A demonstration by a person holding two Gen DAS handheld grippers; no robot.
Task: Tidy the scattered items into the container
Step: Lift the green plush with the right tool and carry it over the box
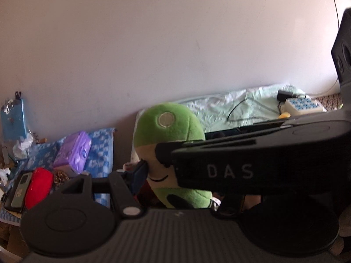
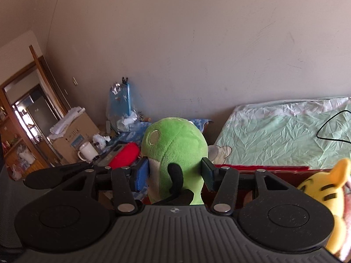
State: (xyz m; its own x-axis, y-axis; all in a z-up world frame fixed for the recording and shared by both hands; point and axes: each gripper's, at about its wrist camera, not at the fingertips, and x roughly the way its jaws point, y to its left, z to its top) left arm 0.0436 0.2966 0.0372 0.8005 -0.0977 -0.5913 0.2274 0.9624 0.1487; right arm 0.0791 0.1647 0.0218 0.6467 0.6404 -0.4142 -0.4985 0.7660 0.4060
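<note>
The right gripper (image 2: 175, 173) squeezed the upright green plush toy (image 2: 175, 153); the red container (image 2: 263, 168) lay at three o'clock. The left gripper's (image 1: 153, 171) grip couldn't be told.

Two hand-held grippers raised level, side by side

Right hand-held gripper (image 2: 175, 172) clamps both pads; left hand-held gripper (image 1: 153, 168) has only one pad visible.

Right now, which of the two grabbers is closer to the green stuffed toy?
Right. The right gripper has the green plush toy between its pads, shut on it. The left gripper is alongside, one pad touching the toy.
</note>
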